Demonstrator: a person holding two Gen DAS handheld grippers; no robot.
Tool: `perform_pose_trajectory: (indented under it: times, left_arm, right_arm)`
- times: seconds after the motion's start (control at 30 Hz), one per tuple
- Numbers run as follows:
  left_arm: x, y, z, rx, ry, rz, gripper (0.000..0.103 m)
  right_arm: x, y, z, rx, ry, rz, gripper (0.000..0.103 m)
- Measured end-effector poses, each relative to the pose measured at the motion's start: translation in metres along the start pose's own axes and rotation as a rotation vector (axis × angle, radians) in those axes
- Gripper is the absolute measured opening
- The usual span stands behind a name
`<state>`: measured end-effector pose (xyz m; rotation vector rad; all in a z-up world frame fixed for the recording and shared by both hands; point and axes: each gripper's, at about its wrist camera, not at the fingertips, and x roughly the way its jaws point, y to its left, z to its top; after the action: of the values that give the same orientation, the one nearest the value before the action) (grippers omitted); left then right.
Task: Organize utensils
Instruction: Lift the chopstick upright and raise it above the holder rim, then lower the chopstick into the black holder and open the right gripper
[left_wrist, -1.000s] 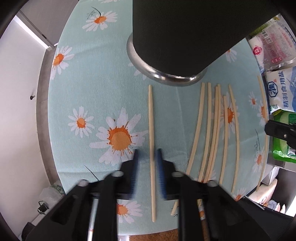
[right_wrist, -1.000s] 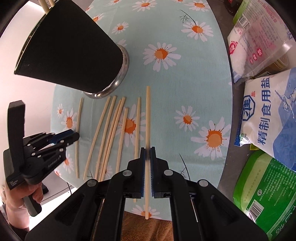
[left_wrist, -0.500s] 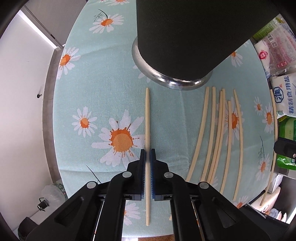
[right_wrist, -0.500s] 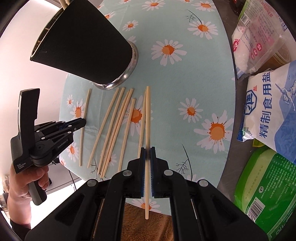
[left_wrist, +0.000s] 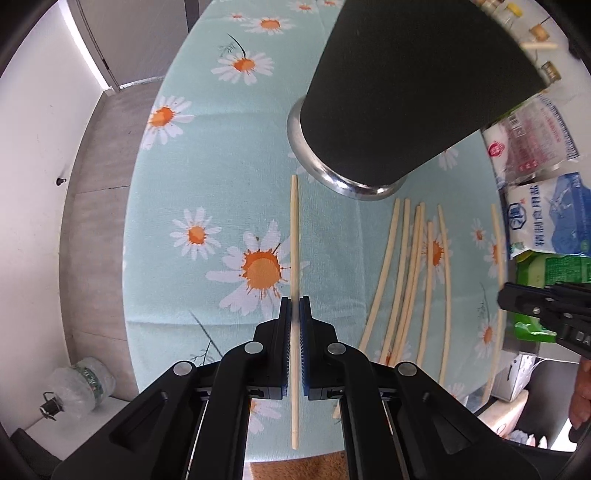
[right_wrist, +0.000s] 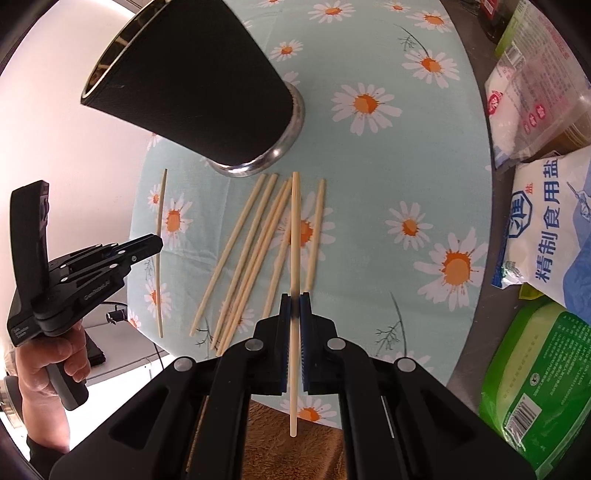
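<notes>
My left gripper (left_wrist: 294, 306) is shut on a pale wooden chopstick (left_wrist: 294, 236) and holds it above the daisy tablecloth (left_wrist: 207, 177). My right gripper (right_wrist: 294, 302) is shut on another chopstick (right_wrist: 295, 229), held over several loose chopsticks (right_wrist: 251, 243) lying on the cloth. These also show in the left wrist view (left_wrist: 410, 266). The black utensil holder (left_wrist: 410, 81) with a steel base stands just beyond the chopsticks; it also shows in the right wrist view (right_wrist: 192, 77). The left gripper (right_wrist: 147, 245) shows at the left with its chopstick (right_wrist: 159, 251). The right gripper (left_wrist: 517, 301) shows at the right.
Bags of salt (right_wrist: 550, 229) and sugar (right_wrist: 532, 96) and a green packet (right_wrist: 535, 376) lie off the cloth's right edge. A plastic bottle (left_wrist: 83, 384) lies on the floor left of the table. The table's near edge (right_wrist: 280, 428) is below my grippers.
My left gripper closed on its chopstick and lifted it off the cloth. My right gripper rose with its chopstick and moved left over the loose ones.
</notes>
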<state>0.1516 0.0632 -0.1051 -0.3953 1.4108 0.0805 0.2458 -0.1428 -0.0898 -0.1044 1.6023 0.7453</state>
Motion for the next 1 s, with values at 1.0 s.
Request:
perform_pose_trajectory:
  times: [1.0]
  left_arm:
    - [-0.150,-0.006,0.011,0.190,-0.405,-0.326,0.004]
  right_arm:
    - [-0.105,0.079,0.010,-0.057,-0.362,0.172,0.006]
